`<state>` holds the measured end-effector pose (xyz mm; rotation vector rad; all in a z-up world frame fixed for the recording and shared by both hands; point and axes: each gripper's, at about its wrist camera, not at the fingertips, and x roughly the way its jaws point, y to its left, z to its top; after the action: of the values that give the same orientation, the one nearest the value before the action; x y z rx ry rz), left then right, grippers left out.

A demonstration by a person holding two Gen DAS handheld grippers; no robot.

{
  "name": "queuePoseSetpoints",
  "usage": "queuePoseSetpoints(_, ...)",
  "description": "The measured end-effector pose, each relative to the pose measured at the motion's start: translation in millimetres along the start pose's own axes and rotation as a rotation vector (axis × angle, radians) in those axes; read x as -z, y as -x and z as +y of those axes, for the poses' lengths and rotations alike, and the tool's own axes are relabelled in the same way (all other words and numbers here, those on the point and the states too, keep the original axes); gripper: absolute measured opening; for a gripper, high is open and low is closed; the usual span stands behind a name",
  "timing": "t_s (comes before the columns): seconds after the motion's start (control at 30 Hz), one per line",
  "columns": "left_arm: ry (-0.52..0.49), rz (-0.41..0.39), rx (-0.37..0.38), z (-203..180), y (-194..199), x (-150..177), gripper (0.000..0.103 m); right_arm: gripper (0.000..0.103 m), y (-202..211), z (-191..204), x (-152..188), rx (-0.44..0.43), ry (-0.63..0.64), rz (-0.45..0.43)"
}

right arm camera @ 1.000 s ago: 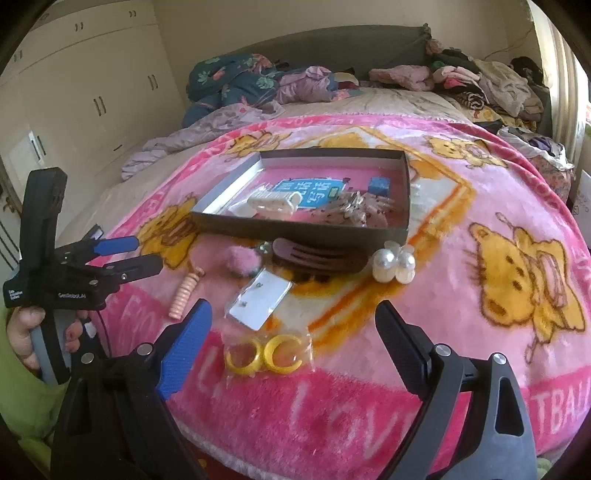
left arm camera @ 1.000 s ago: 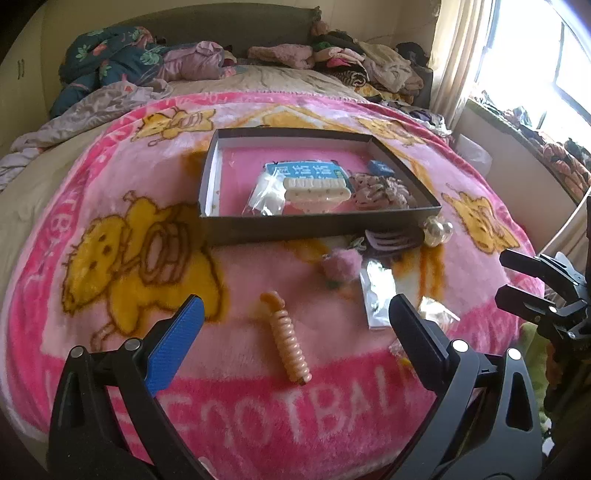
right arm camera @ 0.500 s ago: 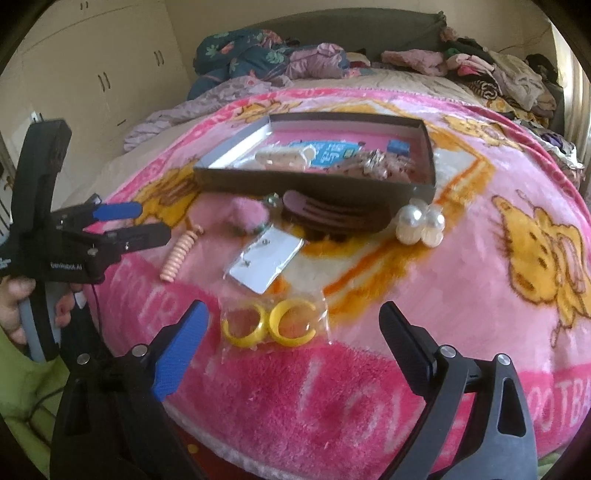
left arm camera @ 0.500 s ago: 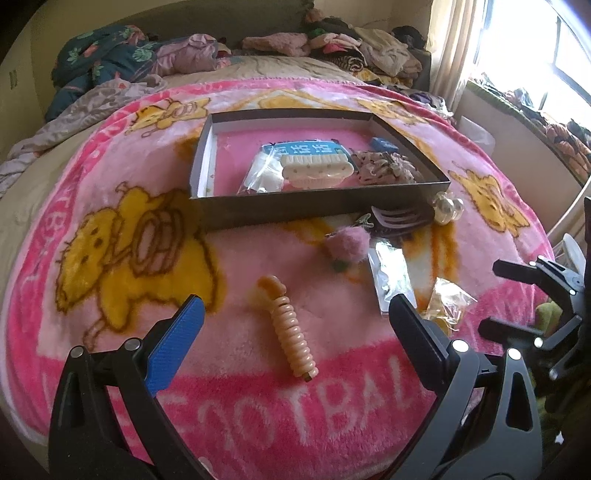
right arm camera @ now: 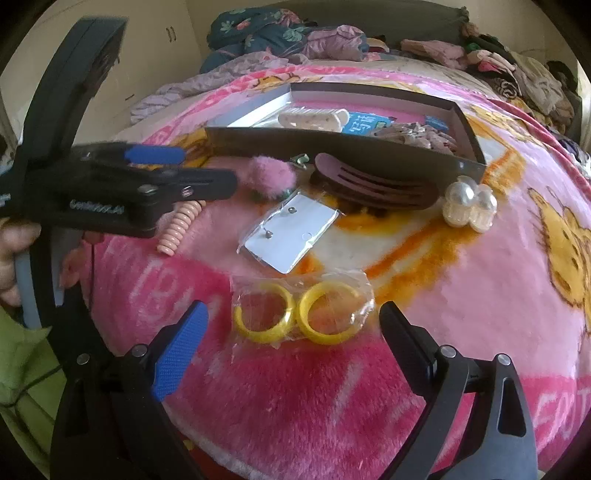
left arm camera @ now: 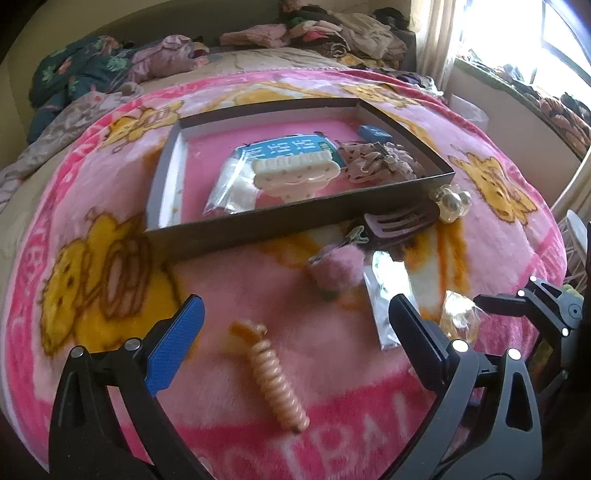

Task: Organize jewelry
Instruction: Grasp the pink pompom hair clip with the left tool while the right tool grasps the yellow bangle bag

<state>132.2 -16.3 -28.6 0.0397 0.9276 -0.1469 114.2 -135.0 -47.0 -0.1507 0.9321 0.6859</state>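
Observation:
A dark shallow box [left arm camera: 258, 225] [right arm camera: 332, 142] sits on a pink blanket and holds a cream hair clip [left arm camera: 295, 173], a blue packet and a patterned scrunchie. In front of it lie a peach spiral hair tie [left arm camera: 277, 384] [right arm camera: 179, 225], a pink pompom [left arm camera: 338, 271] [right arm camera: 271, 177], a dark comb clip [right arm camera: 373, 182], a pearl clip [right arm camera: 467, 205], an earring card in a bag [right arm camera: 291, 232] and a bag with two yellow rings [right arm camera: 299, 314]. My left gripper [left arm camera: 295, 339] is open just above the spiral tie. My right gripper [right arm camera: 291, 343] is open around the yellow rings bag.
The pink blanket [right arm camera: 480, 295] covers a bed, with piled clothes [left arm camera: 332, 33] at the far end. A window and sill are at the right in the left wrist view. The bed edge runs just below both grippers.
Both grippers have moved forward and down toward the blanket. The left one has closed in on the spiral tie and the right one on the yellow rings bag. Nothing has been gripped.

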Motion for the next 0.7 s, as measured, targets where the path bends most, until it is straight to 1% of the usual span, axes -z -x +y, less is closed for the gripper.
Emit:
queuePoseSetpoints(0.17,-0.035,0.024,0.006,-5.2,-15.1,-7.3,0.083,0.093,-11.9,2.0,-0.2,0.01,0.013,0.017)
queuePoseSetpoints(0.3,-0.055,0.048,0.003,-7.4,-26.6,-10.7,0.076,0.093,-19.2,3.0,-0.6,0.017,0.02,0.023)
queuePoseSetpoints(0.37,-0.056,0.059,0.015,-7.8,-31.3,-11.7,0.069,0.093,-21.2,2.6,-1.2,0.031,0.024,0.028)
queuePoseSetpoints(0.4,-0.057,0.061,0.019,-8.3,-33.0,-12.3,0.067,0.092,-22.1,2.3,-1.8,0.033,0.024,0.031)
queuePoseSetpoints(0.47,-0.055,0.065,0.025,-8.5,-36.0,-13.9,0.061,0.084,-21.6,0.9,-3.2,0.034,0.014,0.028)
queuePoseSetpoints(0.53,-0.052,0.066,0.039,-8.7,-38.4,-15.1,0.058,0.082,-21.2,-2.2,-4.4,0.032,0.01,0.029)
queuePoseSetpoints(0.63,-0.059,0.066,0.052,-12.3,-40.7,-17.5,0.056,0.08,-18.2,-5.9,-3.7,0.025,-0.005,0.022)
queuePoseSetpoints(0.7,-0.069,0.073,0.068,-15.2,-43.1,-19.4,0.051,0.079,-15.6,-6.8,-3.2,0.021,-0.008,0.017)
